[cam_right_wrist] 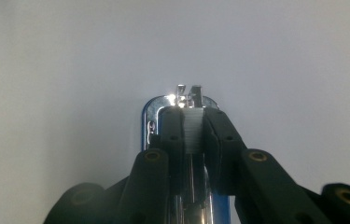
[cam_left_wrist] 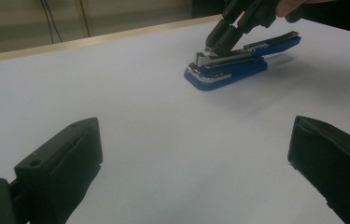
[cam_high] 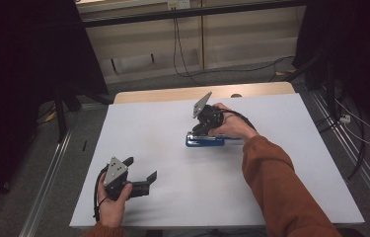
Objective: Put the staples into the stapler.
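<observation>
**Staple strip pinched over the open stapler**

Black jaws of the right tongs [cam_right_wrist: 193, 135] stand almost together, clamped on a grey strip of staples [cam_right_wrist: 194, 133] held edge-up between the pads. Directly below runs the blue stapler [cam_right_wrist: 150, 122], its bright metal nose at twelve o'clock from the jaw tips. From the left gripper view, those tongs [cam_left_wrist: 219, 39] come down steeply onto the stapler's [cam_left_wrist: 228, 67] front end, with its upper arm lying low along the base toward three o'clock.

In the high view the stapler [cam_high: 204, 141] lies just right of the worktop's [cam_high: 148, 123] centre, under the right hand [cam_high: 232, 126]. The left tongs [cam_high: 140, 170] rest at about seven o'clock from it, well apart, jaws spread wide with nothing between them.

The step looks like seating the strip in the magazine channel. To do it well, keep the strip parallel with the channel, lower it level rather than nose-first, and loosen the pinch only once it sits flat. The stapler is unbraced, so sideways pressure may skid it; the idle left tongs could steady the rear end.
</observation>
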Demonstrator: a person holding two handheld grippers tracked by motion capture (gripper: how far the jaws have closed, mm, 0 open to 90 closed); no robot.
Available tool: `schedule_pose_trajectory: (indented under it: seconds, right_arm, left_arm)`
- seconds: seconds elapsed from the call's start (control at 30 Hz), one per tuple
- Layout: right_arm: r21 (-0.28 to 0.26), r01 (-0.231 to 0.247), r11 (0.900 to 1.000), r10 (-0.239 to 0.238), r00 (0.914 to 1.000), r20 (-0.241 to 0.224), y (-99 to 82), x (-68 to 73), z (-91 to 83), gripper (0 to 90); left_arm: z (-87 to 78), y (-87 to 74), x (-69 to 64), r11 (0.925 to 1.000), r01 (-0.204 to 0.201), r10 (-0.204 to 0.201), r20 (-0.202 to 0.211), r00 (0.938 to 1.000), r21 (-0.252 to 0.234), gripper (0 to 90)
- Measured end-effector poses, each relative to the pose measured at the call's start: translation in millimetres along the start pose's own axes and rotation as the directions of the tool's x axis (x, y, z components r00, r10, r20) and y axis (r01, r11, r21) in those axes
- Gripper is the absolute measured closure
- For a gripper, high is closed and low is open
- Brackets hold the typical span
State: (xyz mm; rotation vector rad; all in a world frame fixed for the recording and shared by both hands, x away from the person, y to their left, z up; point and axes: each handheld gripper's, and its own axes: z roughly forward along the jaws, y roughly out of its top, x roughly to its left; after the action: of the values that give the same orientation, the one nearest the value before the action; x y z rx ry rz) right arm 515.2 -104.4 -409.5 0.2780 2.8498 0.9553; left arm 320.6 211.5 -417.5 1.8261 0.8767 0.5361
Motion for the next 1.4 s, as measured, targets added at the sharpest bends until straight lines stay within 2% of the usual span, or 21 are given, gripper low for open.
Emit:
schedule_pose_trajectory:
  seconds: [0.47,0.77,0.87,1.0,1.13,1.2,1.3,1.4]
  right_arm:
    - [0.014,0.021,0.9997,-0.021,0.9998,-0.001,5.4,-0.2,4.7,79.2]
    - [0.011,-0.010,0.9999,0.010,0.9999,-0.003,7.2,-0.8,6.6,76.6]
    - [0.042,0.000,0.9991,0.001,1.0000,-0.002,6.9,0.1,11.7,74.8]
    - [0.004,-0.038,0.9993,0.038,0.9993,-0.001,6.1,-1.2,13.9,73.3]
    - [-0.012,-0.063,0.9979,0.063,0.9979,0.014,6.5,-1.0,11.7,65.5]
    - [-0.034,-0.081,0.9962,0.082,0.9963,0.027,6.1,-1.4,9.5,58.0]
    - [-0.057,-0.133,0.9895,0.136,0.9898,0.045,2.1,-1.5,6.6,48.2]
    - [-0.072,-0.162,0.9841,0.166,0.9841,0.062,-3.6,-2.8,4.3,42.6]
  left_arm:
    - [-0.5,0.1,0.2,1.0000,0.001,-0.001,0.000,1.0000,-0.001,3.2]
    - [-0.4,-0.1,0.3,1.0000,0.001,-0.001,-0.002,1.0000,-0.001,3.2]
    - [-0.7,0.2,0.1,1.0000,-0.001,0.001,-0.001,1.0000,-0.002,3.2]
    - [-1.0,-0.2,0.5,1.0000,0.002,-0.002,-0.005,1.0000,0.001,3.2]
    - [-1.3,-0.1,1.0,1.0000,-0.002,0.002,-0.003,1.0000,0.001,3.2]
    - [-1.3,-0.2,0.7,1.0000,0.000,0.000,-0.004,1.0000,0.001,3.2]
    - [-1.0,-0.2,0.3,1.0000,0.003,-0.003,-0.003,1.0000,0.002,3.2]
    - [-0.7,-0.3,0.7,1.0000,0.003,-0.003,-0.005,1.0000,0.002,3.2]
